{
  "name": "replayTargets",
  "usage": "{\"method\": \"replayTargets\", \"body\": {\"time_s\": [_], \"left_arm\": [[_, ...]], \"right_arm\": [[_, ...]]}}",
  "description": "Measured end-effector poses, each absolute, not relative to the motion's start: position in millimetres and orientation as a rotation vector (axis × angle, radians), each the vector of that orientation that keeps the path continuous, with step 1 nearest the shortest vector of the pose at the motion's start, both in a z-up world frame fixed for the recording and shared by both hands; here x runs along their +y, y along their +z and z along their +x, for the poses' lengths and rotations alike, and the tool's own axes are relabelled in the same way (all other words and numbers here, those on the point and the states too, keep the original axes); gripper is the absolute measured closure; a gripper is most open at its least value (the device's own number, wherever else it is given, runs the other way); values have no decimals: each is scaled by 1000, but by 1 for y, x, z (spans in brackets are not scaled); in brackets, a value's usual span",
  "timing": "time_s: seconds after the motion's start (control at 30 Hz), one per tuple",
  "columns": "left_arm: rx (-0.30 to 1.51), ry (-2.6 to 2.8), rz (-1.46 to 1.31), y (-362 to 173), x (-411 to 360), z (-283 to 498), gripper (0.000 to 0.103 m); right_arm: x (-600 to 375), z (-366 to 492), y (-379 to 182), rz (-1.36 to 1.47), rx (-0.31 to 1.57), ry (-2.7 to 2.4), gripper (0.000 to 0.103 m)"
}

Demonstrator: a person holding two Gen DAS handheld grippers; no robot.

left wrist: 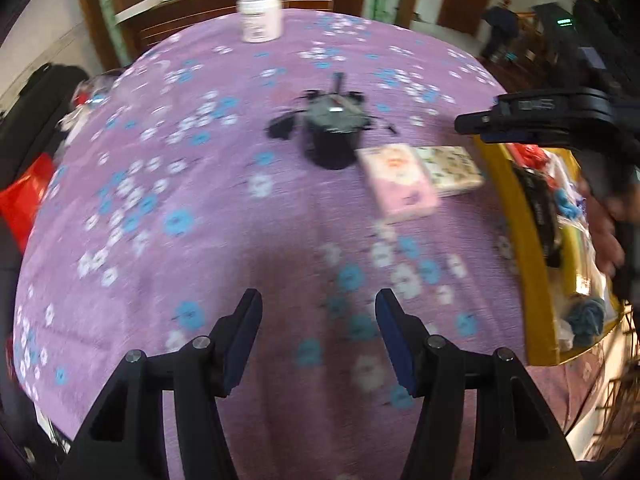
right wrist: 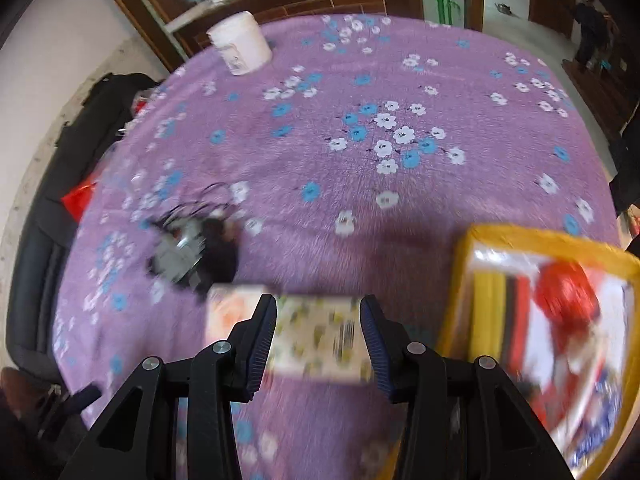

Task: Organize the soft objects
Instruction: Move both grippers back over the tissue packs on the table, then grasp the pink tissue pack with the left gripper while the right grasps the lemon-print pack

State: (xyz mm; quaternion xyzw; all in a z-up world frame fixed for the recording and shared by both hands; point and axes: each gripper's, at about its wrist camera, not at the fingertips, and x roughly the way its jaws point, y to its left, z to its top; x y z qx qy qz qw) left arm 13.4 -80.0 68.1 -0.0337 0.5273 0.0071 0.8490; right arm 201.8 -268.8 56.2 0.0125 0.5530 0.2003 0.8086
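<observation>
The work surface is a table covered by a purple floral cloth (left wrist: 208,240). A white tub (left wrist: 260,18) stands upright near the far edge of the tabletop, well apart from everything else. Near the middle of the tabletop lies a dark grey-and-black bundle (left wrist: 332,128) with thin black straps trailing from it; its form is blurred and cannot be read further. A yellow-rimmed tray (right wrist: 472,280) sits at the right side of the tabletop, loaded with red, yellow, black and blue soft items. In the left wrist view a person's hand (left wrist: 608,220) is seen at the tray's outer side.

Two flat packs lie side by side, touching, between the dark bundle and the tray. The pink pack (left wrist: 396,182) is nearest the bundle. The cream patterned pack (right wrist: 320,336) is nearer the tray, and its long axis runs across the right wrist view, from the bundle side toward the tray side. Which end of it is the opening cannot be told.

The right gripper (right wrist: 318,344) has its fingers spread, one on each side of the cream pack; blur hides whether the pads touch it. The tray rim stands just beside its right finger.

The left gripper (left wrist: 318,336) is spread, with only bare cloth between the fingers, nearer the front edge than both packs.
</observation>
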Motion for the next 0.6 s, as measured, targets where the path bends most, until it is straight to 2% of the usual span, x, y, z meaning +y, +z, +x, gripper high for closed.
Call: {"method": "replayTargets", "body": {"time_s": [0.2, 0.43, 0.6], "left_arm": [[1104, 64, -99, 70, -50, 1, 45], [1116, 75, -134, 66, -37, 0, 45], [1121, 57, -131, 65, -40, 7, 45]], "right_arm": [[-265, 221, 24, 44, 1281, 393, 56], [-269, 160, 20, 211, 1437, 521, 50], [-265, 128, 36, 76, 1389, 617, 22]]}}
